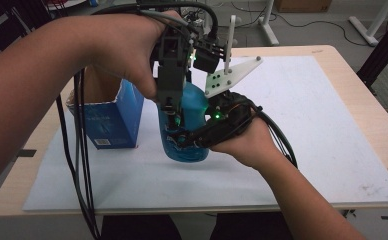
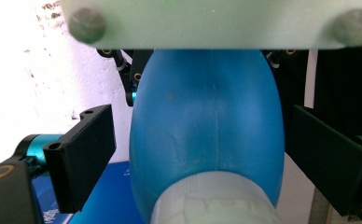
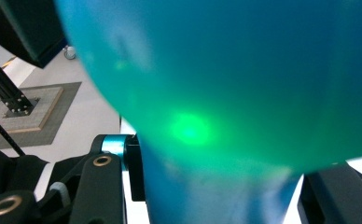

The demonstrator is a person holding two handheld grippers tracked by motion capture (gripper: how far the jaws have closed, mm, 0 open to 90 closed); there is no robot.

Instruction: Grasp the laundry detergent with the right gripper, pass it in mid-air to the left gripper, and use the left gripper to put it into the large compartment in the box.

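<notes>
A blue plastic bottle point(image 1: 196, 102) stands on the white mat point(image 1: 307, 125) near the table's middle. My right gripper point(image 1: 187, 139) comes in from the right and is shut on the bottle's lower body; in the right gripper view the bottle point(image 3: 226, 84) looms large between the jaws of that gripper point(image 3: 226, 196). My left gripper point(image 1: 174, 120) reaches down from above. In the left gripper view the left gripper point(image 2: 205, 158) has its black jaws on either side of the bottle point(image 2: 207, 121), just past the white cap point(image 2: 212, 203), with a narrow gap at the left pad.
An open blue carton point(image 1: 114, 117) stands on the mat just left of the bottle. Black cables point(image 1: 82, 165) hang from the left gripper over the front edge. The right gripper's pale three-cornered plate point(image 1: 232, 75) juts up behind the bottle. Bare mat stretches to the right.
</notes>
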